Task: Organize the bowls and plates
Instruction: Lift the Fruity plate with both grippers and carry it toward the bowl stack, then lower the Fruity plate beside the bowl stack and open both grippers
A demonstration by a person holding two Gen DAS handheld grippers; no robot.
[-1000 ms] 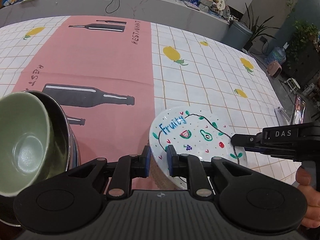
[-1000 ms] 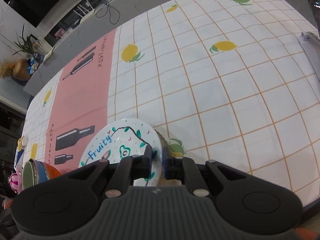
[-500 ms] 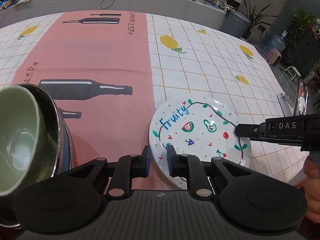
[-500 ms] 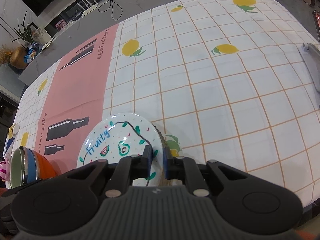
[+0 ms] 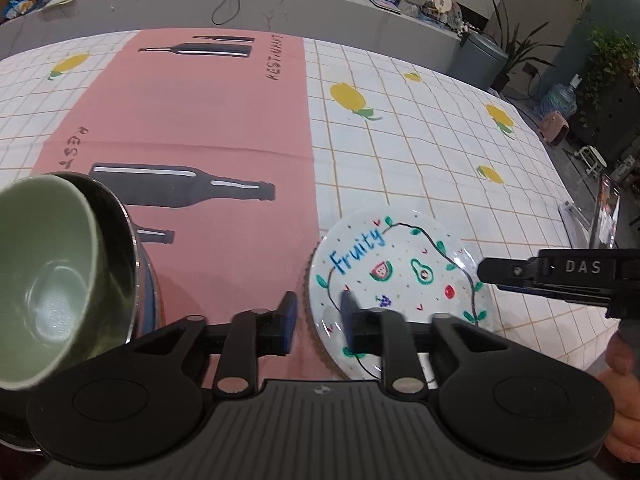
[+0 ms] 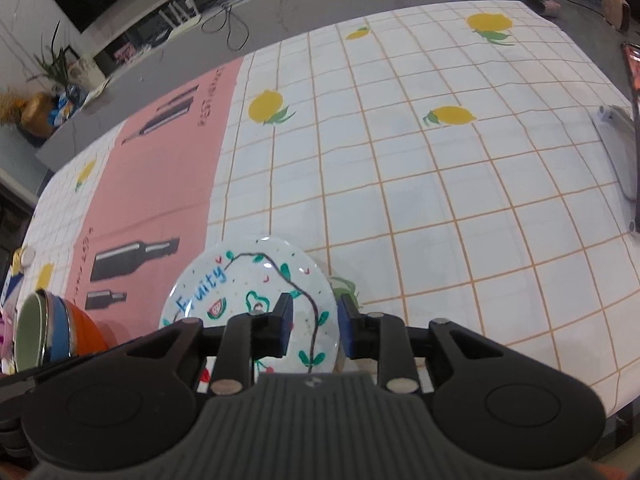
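Observation:
A white "Fruity" plate (image 5: 400,272) with fruit drawings lies on another plate near the table's front edge; it also shows in the right wrist view (image 6: 248,292). My left gripper (image 5: 318,320) is open, its jaws either side of the plate's left rim. My right gripper (image 6: 314,330) is open, its jaws either side of the plate's right rim; it also shows in the left wrist view (image 5: 486,276). A green bowl (image 5: 48,280) sits in a steel bowl (image 5: 124,240), stacked on blue and orange bowls (image 6: 76,332) at the left.
The table wears a tablecloth (image 5: 400,140) with a white lemon grid and a pink bottle-print strip. A phone on a stand (image 5: 604,220) is at the right edge. A grey counter (image 5: 280,12) with cables runs behind.
Both grippers have opened from shut on the plate's rims. The plate with the "Fruity" print has come down onto the stack on the table.

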